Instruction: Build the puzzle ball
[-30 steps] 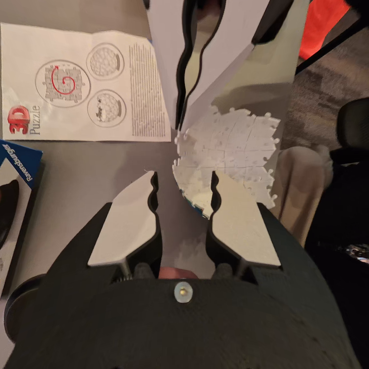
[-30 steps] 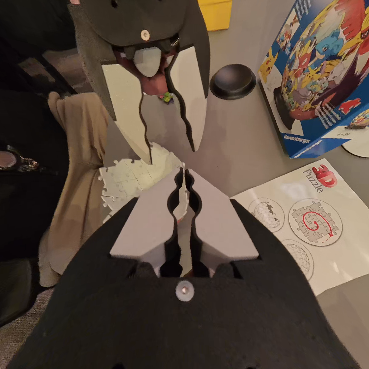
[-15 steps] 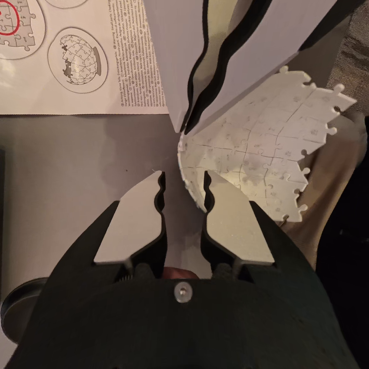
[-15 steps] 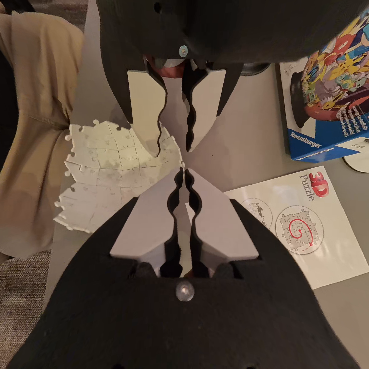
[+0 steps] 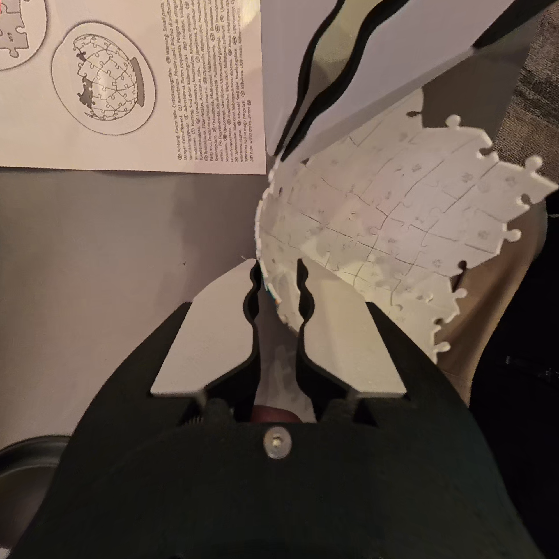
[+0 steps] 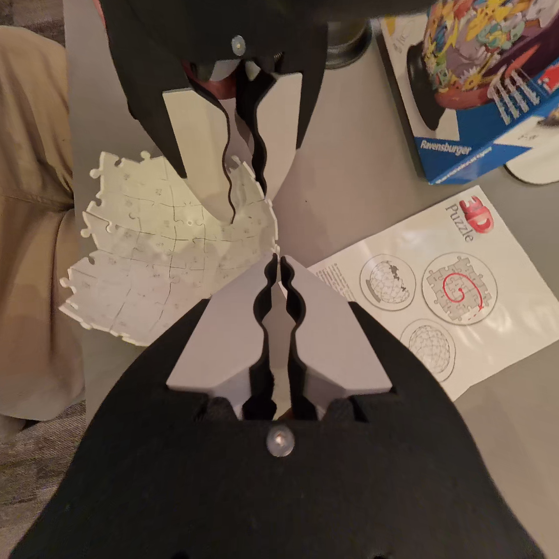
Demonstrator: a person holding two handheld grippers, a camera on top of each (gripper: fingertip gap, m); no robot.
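Observation:
A white half shell of joined puzzle pieces (image 5: 393,217) is held tilted over the grey table's edge, its hollow side towards both cameras; it also shows in the right wrist view (image 6: 157,257). My right gripper (image 6: 279,257) is shut on the shell's rim; in the left wrist view it (image 5: 279,157) comes in from the top. My left gripper (image 5: 277,265) is narrowly open and straddles the rim, one finger inside the hollow and one outside. In the right wrist view it (image 6: 248,208) reaches down from the top.
A white instruction sheet (image 6: 423,287) lies flat beside the shell; it also shows in the left wrist view (image 5: 121,90). A blue puzzle box (image 6: 484,90) and a black round stand (image 6: 348,39) sit beyond. Beige cloth (image 6: 33,211) lies past the table edge. About 6 cm separates my left fingertips from my right.
My left gripper has moved forward onto the shell's rim and its jaws have narrowed. The shell has tilted up in my right gripper, which stays shut.

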